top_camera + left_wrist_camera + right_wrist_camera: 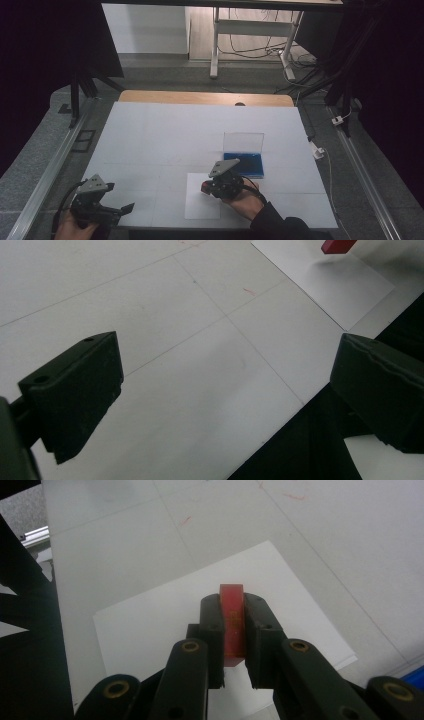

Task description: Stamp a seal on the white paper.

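Table (150, 135): white top, mid-frame of the high view.
Paper sheet (197, 205): lower centre.
Blue box (245, 162): lid up, right of centre.
Left gripper (122, 209): lower left, jaws spread, empty.
Right gripper (232, 615): pinching a red block (232, 622), possibly a stamp, over the sheet.
Risk: a narrow pinch may let the block twist or slip.

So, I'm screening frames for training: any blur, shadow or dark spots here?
High view: dim, black at both sides, soft throughout. Left gripper view: small red block casts a faint shadow on the white paper sheet. Right gripper view: near tool links blurred, block sharp.
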`<state>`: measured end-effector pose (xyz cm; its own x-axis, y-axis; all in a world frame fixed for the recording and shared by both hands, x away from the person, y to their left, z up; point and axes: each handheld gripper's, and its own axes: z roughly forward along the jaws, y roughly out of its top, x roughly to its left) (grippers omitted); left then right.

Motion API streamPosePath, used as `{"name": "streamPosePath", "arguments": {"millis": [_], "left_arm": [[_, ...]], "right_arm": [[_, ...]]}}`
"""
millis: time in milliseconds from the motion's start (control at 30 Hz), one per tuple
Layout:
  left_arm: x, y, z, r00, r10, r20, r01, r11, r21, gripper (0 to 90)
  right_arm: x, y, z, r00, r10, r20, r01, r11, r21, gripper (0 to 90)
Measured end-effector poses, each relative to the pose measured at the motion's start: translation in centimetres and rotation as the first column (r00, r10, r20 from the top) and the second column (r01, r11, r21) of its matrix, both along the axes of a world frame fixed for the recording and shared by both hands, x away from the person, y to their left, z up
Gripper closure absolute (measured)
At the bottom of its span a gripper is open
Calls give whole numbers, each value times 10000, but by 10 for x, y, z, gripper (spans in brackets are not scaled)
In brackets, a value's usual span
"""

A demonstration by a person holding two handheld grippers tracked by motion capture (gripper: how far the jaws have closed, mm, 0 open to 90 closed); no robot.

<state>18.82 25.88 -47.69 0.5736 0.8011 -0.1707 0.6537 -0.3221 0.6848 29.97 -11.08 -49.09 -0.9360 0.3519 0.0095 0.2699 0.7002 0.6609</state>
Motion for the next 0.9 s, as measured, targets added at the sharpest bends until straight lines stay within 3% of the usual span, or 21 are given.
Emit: {"name": "streamPosePath", "arguments": {"millis": [533,733,900], "left_arm": [[0,0,0,10000,-1,5,1,10000,-8,12],[0,0,0,10000,-1,0,1,10000,32,13],[0,0,0,10000,2,-16,-2,10000,29,13]], "right_arm": [[1,6,-11,9998,151,-120,-153,9997,-202,803],[5,6,-11,9989,-62,-473,52,9998,-202,808],[2,9,-11,9997,-6,-254,-5,9991,-420,810]]}}
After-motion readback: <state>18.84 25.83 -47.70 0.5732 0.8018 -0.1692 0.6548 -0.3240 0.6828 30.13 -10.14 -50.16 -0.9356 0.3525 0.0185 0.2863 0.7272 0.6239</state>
